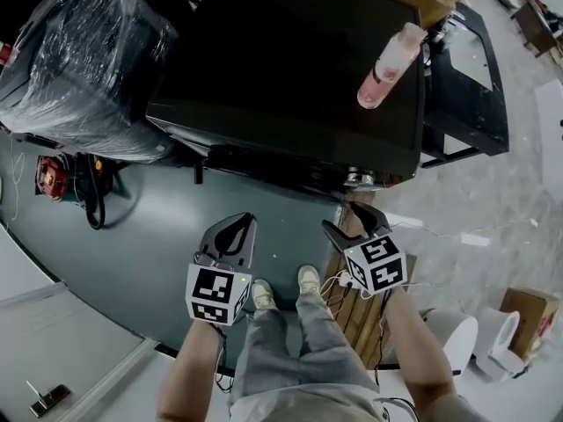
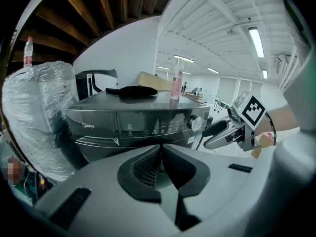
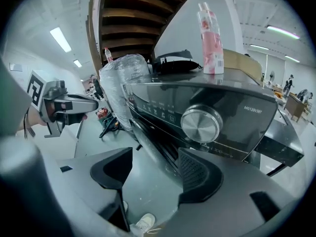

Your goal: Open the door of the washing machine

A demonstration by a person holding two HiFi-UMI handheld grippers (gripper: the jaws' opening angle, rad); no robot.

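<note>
The dark grey washing machine [image 1: 290,69] stands ahead of me, its control panel [image 2: 143,124] and round knob [image 3: 200,123] facing me. Its door [image 3: 148,144] lies below the panel and looks closed. My left gripper [image 1: 243,225] is shut with nothing in it, pads pressed together [image 2: 160,157], a short way in front of the machine. My right gripper [image 1: 341,217] is open and empty near the machine's front right corner, under the knob, and the door's edge shows in the gap between its pads [image 3: 155,168]. Neither gripper touches the machine.
A pink bottle [image 1: 389,64] and a black cloth [image 2: 131,90] sit on the machine's top. A plastic-wrapped appliance [image 1: 79,60] stands to its left. Cables and a red tool [image 1: 51,176] lie on the floor at left. A wooden pallet [image 1: 352,299] is by my right foot.
</note>
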